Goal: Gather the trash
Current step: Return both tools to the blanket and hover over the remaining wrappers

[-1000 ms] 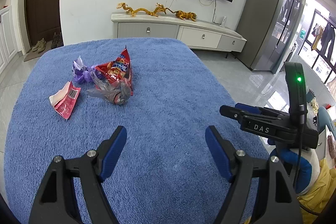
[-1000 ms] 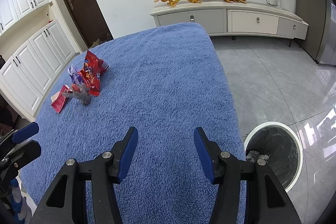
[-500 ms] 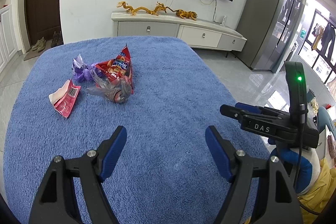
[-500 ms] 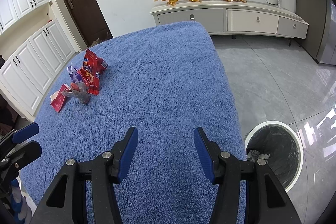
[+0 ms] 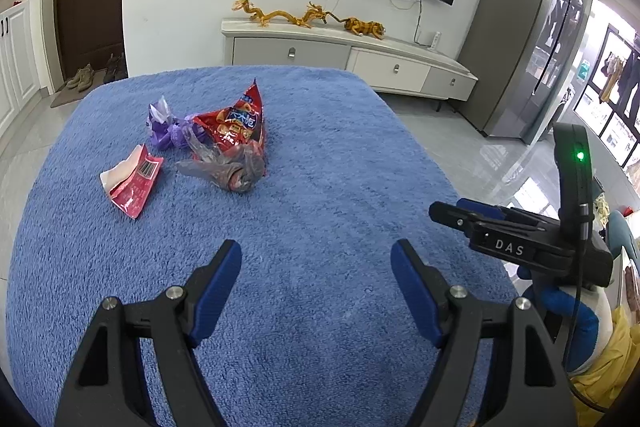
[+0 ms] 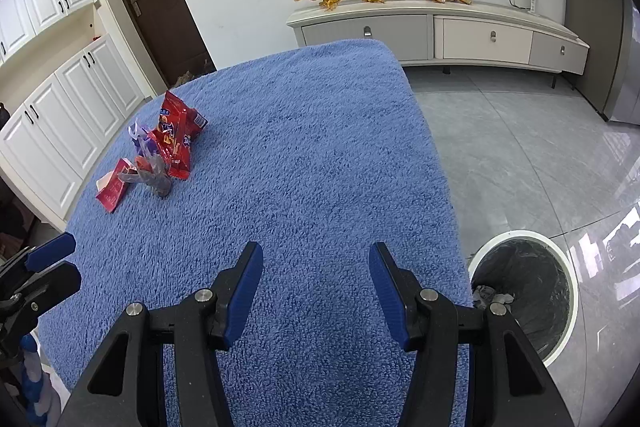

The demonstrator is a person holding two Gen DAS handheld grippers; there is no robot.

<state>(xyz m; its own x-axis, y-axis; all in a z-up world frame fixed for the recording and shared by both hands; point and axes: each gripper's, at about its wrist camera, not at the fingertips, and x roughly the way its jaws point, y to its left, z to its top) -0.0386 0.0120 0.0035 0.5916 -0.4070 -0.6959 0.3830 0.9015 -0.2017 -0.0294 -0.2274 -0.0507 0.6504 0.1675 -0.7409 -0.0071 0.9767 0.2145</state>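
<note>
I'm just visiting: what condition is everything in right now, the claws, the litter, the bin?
Left gripper: open, empty.
Right gripper: open, empty.
Red snack bag: crumpled, on the blue cloth.
Flat red wrapper: torn open, lying flat.
Purple wrapper: crumpled.
Trash bin: lined, some litter inside.

Snack wrappers: three, one red bag (image 5: 236, 123), one purple wrapper (image 5: 164, 129), one torn red packet (image 5: 132, 181)
Crumpled plastic bags: one (image 5: 232, 169)
Bins: one (image 6: 524, 291)
Blue towels: one (image 5: 320, 187)
Grippers: two, left (image 5: 316, 275), right (image 6: 316, 279)
</note>
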